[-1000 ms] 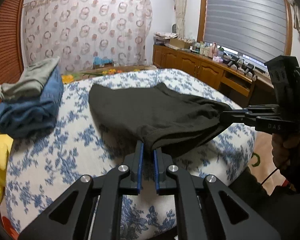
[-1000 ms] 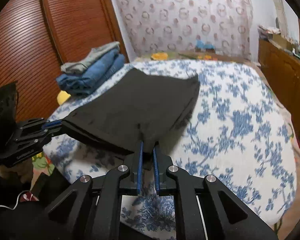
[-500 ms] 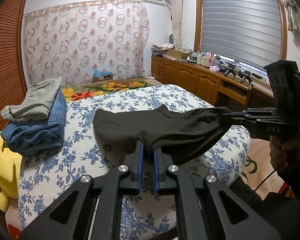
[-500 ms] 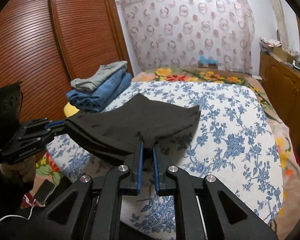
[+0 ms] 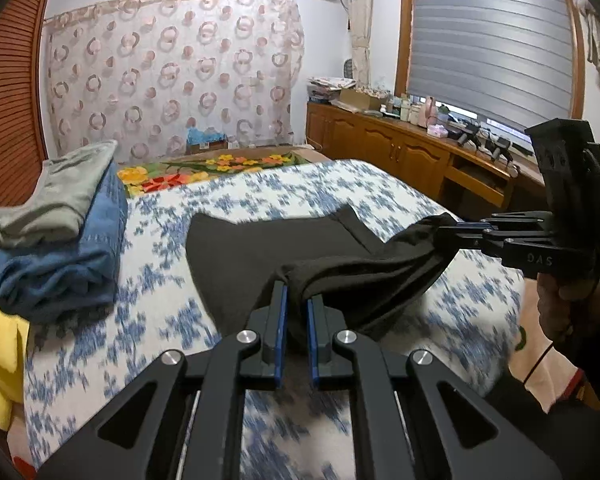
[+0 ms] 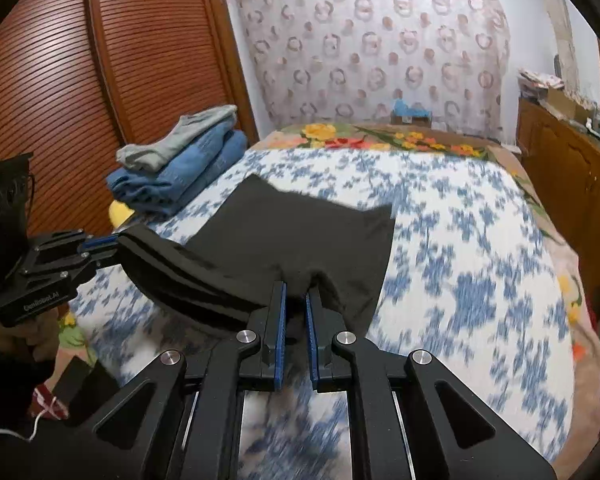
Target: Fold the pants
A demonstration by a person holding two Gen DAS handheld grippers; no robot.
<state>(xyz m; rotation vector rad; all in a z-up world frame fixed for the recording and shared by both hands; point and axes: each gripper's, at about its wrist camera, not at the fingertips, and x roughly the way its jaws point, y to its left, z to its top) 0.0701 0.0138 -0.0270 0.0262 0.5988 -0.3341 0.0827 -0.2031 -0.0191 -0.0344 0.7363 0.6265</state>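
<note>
Bed [image 5: 260, 208] with blue floral cover [image 6: 460, 240] carries the black pants [image 5: 260, 248]: far part flat on the cover, near edge raised clear of it. Folded jeans [image 6: 188, 168] with a grey garment [image 6: 180, 136] on top lie at the left edge, apart from the pants. Left gripper [image 5: 296, 300] is clenched on one near corner; right gripper [image 6: 296, 296] is clenched on the other.

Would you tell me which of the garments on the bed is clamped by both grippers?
The black pants; the grey and blue garments lie stacked and untouched.
</note>
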